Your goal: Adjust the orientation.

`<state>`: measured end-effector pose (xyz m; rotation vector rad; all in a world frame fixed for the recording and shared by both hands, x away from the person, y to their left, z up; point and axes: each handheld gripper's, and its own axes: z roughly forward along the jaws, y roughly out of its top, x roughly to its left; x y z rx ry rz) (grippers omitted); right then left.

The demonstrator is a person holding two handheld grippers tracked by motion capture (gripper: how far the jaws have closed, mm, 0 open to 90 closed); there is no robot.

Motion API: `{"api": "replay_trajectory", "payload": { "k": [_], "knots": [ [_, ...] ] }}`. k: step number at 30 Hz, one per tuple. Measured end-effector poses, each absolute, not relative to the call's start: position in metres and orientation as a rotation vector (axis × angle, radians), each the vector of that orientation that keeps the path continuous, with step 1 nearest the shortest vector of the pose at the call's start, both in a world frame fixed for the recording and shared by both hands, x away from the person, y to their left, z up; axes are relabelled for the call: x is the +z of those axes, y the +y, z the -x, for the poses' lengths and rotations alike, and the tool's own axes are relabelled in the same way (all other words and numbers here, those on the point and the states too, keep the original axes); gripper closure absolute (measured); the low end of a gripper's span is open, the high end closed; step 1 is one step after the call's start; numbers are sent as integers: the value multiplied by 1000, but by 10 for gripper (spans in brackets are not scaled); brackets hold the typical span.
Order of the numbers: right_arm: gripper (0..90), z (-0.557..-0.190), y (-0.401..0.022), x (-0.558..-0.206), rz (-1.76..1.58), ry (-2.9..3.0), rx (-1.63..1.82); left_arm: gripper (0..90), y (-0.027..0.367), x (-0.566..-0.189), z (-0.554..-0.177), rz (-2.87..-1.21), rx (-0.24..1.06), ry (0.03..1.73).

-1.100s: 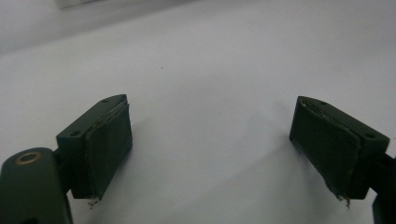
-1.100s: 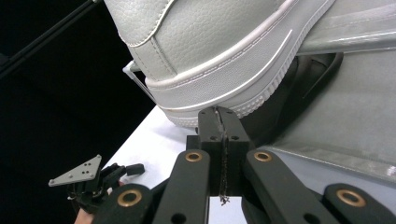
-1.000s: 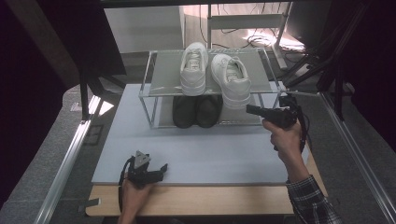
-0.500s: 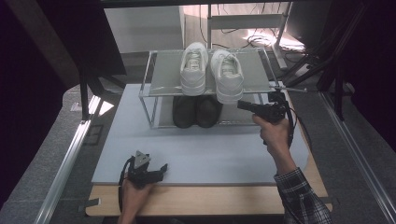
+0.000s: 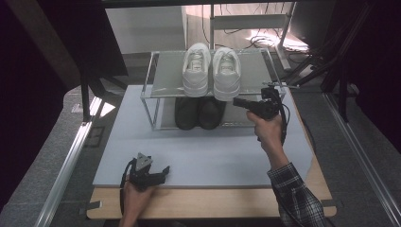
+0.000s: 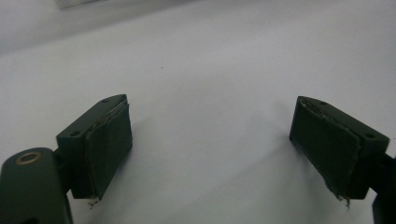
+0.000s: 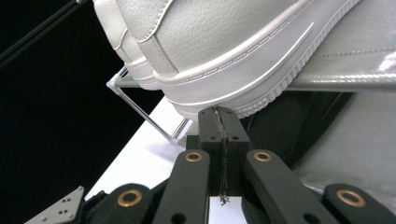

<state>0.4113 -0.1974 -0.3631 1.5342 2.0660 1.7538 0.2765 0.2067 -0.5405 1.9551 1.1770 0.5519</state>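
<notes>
Two white sneakers, one on the left and one on the right, stand heel-toward-me on the top shelf of a metal shoe rack. Beneath them sit two black shoes. My right gripper is shut with nothing in it and points left at the heel of the right sneaker. In the right gripper view its closed tips sit right under the sneaker's sole edge; whether they touch it I cannot tell. My left gripper rests open near the front of the mat, with bare mat between its pads.
The rack stands at the back of a pale mat on a wooden table. Dark stand poles rise at the back right, and a metal rail runs along the left. The lower shelf shows beside the black shoe.
My right gripper has moved left and a little farther back, from beside the rack's right end to the right sneaker's heel. The left gripper has stayed put.
</notes>
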Motion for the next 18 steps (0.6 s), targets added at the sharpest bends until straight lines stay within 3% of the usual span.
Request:
{"api": "replay_trajectory", "payload": {
  "k": [18],
  "knots": [
    [899,-426,-175,-365,-1551,2059,1739,126,207,-540,-276,-1957,550,1178]
  ]
}}
